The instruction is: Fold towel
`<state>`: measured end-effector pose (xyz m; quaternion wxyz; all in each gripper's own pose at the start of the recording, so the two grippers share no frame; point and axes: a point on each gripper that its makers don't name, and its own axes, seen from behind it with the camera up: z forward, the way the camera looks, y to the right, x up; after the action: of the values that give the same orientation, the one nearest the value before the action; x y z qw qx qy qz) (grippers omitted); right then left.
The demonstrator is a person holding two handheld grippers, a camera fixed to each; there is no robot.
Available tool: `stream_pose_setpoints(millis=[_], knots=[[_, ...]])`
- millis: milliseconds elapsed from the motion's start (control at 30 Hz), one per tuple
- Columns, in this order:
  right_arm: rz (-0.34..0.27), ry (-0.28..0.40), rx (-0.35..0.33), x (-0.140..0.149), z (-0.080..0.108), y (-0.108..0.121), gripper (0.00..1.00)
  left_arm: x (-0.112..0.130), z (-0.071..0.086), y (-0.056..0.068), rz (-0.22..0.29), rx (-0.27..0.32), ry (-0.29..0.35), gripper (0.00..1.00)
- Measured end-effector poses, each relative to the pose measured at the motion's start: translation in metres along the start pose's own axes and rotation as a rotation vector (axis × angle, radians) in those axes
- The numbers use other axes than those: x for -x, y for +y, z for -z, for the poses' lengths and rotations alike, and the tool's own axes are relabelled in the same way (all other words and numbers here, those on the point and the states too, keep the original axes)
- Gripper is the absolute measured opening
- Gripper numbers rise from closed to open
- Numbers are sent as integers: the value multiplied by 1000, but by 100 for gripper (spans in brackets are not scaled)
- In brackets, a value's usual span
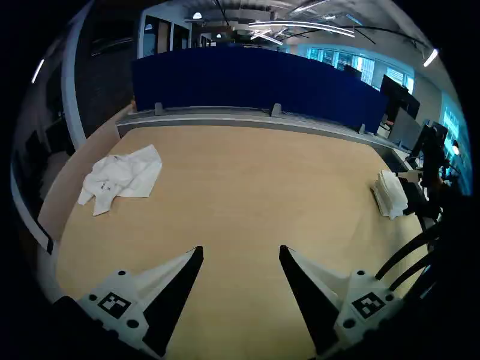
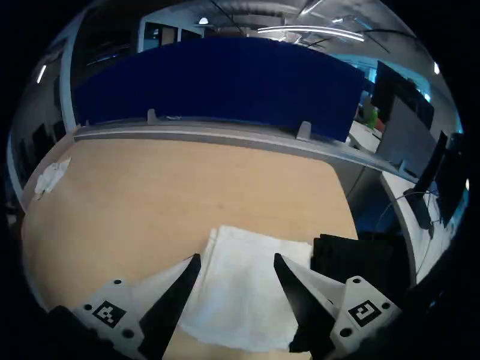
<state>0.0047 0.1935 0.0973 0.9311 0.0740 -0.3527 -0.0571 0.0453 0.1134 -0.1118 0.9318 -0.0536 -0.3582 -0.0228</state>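
Observation:
A crumpled white towel (image 1: pixel 123 177) lies on the wooden table (image 1: pixel 252 180) at the far left; in the right gripper view the crumpled towel (image 2: pixel 51 175) is small, by the left edge. A folded white towel stack (image 1: pixel 390 193) rests at the table's right edge. My left gripper (image 1: pixel 240 249) is open over bare wood, well short of both. The right gripper (image 2: pixel 236 258) is open directly over the folded stack (image 2: pixel 246 288), which spreads flat beneath its fingers; I cannot tell whether the fingers touch the cloth.
A blue divider panel (image 1: pixel 252 81) on a grey rail (image 1: pixel 240 117) closes off the table's far side. A black object (image 2: pixel 354 258) sits just right of the folded stack. Dark chairs and monitors (image 1: pixel 432 162) stand beyond the right edge.

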Motion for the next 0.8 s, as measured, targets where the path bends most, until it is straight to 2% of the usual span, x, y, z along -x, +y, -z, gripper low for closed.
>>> stream_pose_setpoints(millis=[200,400,633,800], knots=[[13,60,-17,-9,44,-43,94,-6,0,-5,3,25,27,94],[7,160,-34,-27,87,-99,94,-12,0,-10,7,50,57,94],[-37,336,-21,-56,137,-167,95,-26,-2,-16,7,69,112,94],[-70,474,12,-75,164,-201,95,-40,-4,-22,4,71,162,94]])
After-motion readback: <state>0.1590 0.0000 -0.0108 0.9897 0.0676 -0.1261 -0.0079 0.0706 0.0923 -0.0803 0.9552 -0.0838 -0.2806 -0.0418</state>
